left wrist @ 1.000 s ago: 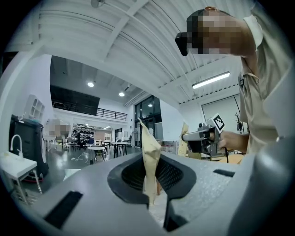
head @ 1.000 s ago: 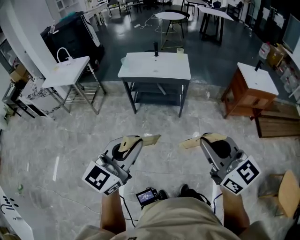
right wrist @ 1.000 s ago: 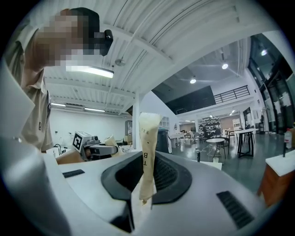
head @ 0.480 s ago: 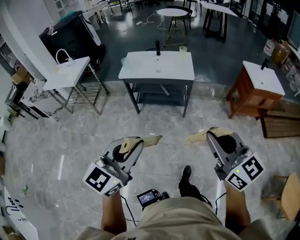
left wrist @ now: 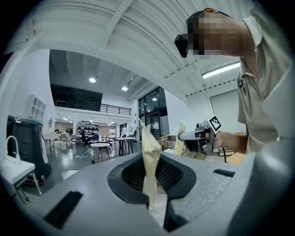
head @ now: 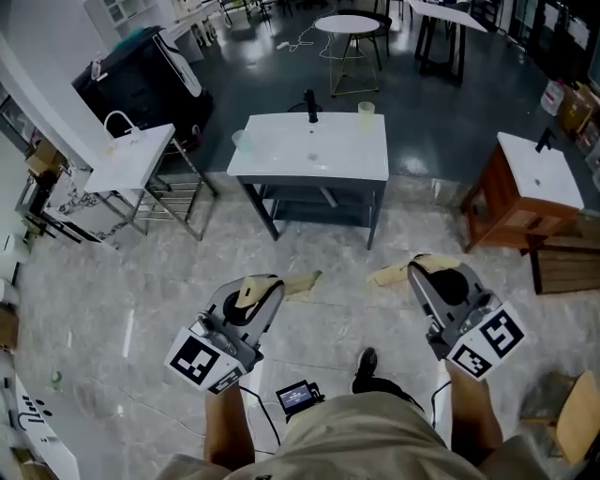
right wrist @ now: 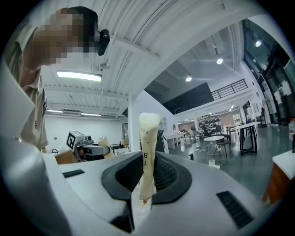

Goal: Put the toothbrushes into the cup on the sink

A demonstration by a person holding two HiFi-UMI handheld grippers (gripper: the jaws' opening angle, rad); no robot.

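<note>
The white sink point(head: 281, 157) stands on a dark frame ahead, with a black faucet point(head: 311, 103) and a pale cup point(head: 366, 113) at its back right corner. My left gripper point(head: 271, 284) is shut on a paper-wrapped toothbrush point(head: 301, 282) that points right. In the left gripper view the wrapper point(left wrist: 151, 156) stands up between the jaws of that gripper point(left wrist: 154, 182). My right gripper point(head: 416, 272) is shut on a second wrapped toothbrush point(head: 387, 276) that points left; it point(right wrist: 147, 147) shows upright in the right gripper's point(right wrist: 144, 180) own view. Both grippers hang over the floor, well short of the sink.
A smaller white basin on a wire stand point(head: 131, 156) is at the left, and a wooden cabinet with a basin point(head: 525, 187) at the right. A black case point(head: 141, 75) and a round table point(head: 346, 26) lie beyond. A wooden chair point(head: 576, 412) is at lower right.
The sink has drawn a little nearer and lower in the head view as the person steps forward. Both grippers keep their hold on the wrapped toothbrushes.
</note>
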